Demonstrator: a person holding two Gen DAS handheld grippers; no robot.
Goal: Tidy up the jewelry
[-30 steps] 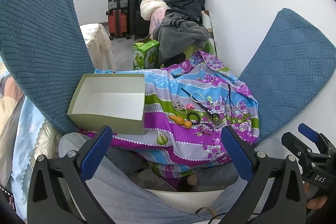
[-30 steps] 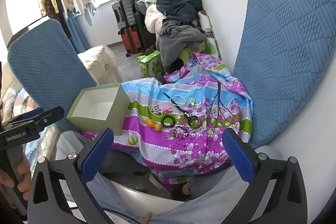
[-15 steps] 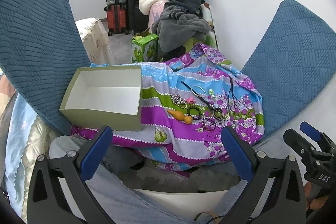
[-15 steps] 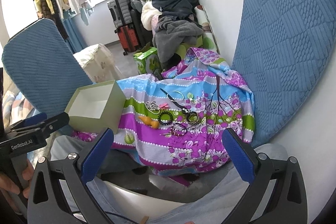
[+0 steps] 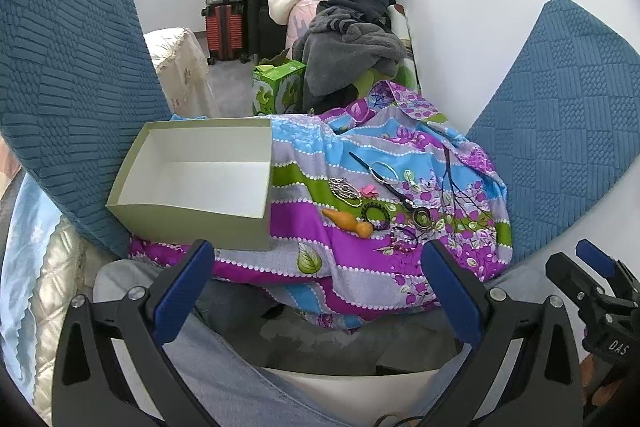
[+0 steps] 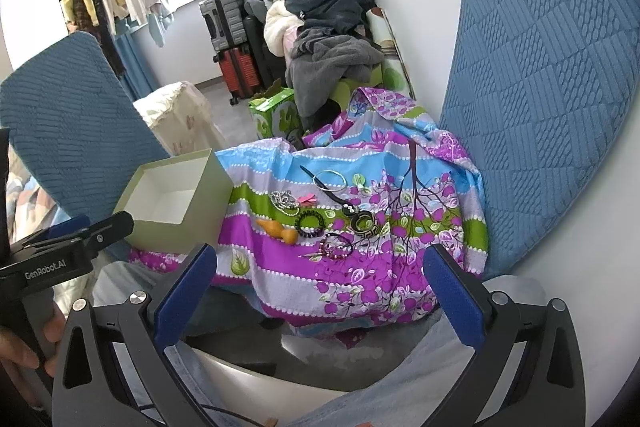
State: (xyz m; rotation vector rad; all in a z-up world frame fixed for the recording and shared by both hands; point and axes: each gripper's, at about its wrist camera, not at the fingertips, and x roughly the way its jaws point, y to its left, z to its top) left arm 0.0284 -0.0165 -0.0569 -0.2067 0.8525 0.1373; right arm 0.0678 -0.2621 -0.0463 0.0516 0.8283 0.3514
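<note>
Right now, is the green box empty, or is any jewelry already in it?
Empty. The green box sits lidless with a bare white floor in both views, and the jewelry pieces all lie beside it on the floral cloth.

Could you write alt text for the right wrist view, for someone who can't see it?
Small jewelry pieces lie scattered on a bright floral cloth, beside an empty pale green box. The right gripper frames the bottom, open and holding nothing.

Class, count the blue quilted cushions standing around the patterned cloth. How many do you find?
2. One blue cushion stands left of the cloth, behind the open box; the other cushion leans on the wall at the right.
</note>
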